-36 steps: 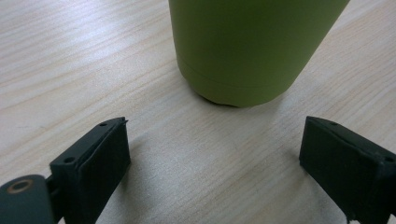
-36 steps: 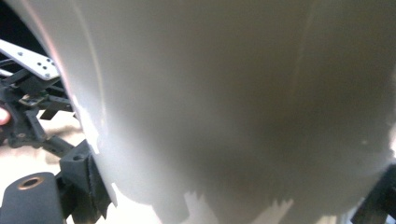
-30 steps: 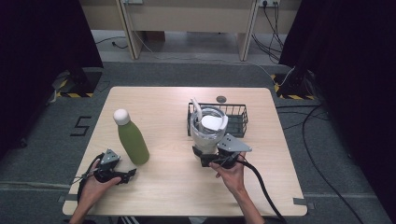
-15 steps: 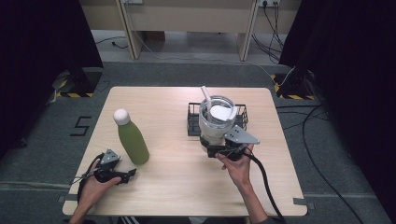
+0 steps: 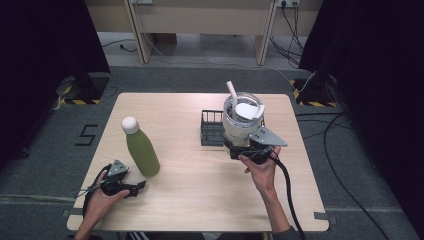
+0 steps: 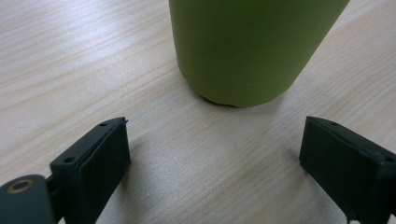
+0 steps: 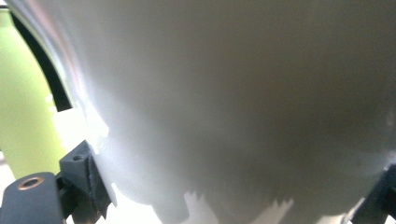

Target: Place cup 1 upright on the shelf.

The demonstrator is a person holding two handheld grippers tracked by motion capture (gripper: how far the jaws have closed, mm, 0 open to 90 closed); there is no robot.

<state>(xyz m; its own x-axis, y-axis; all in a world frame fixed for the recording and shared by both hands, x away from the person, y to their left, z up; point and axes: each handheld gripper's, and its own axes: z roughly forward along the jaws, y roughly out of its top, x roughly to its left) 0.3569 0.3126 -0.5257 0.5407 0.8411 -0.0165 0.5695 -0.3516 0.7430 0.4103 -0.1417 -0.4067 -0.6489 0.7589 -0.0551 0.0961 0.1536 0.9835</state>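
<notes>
Tumbler (image 5: 243, 120) (white, with straw) clamped in right gripper (image 5: 239, 148) above wire basket (image 5: 212, 128), left gripper (image 5: 140, 187) open near green bottle (image 5: 141, 149)

**Hidden, cropped and blurred**

Blocking much of the wire basket (image 5: 212, 128) in the high view: the white tumbler (image 5: 242, 120), with the basket's right part out of sight behind it. Blurring to a pale mass in the right gripper view, base and top running past the edges. Cropping the green bottle (image 6: 243, 46) above its base in the left gripper view. Covering the right tool (image 5: 246, 148) partly under its grey plate.
</notes>
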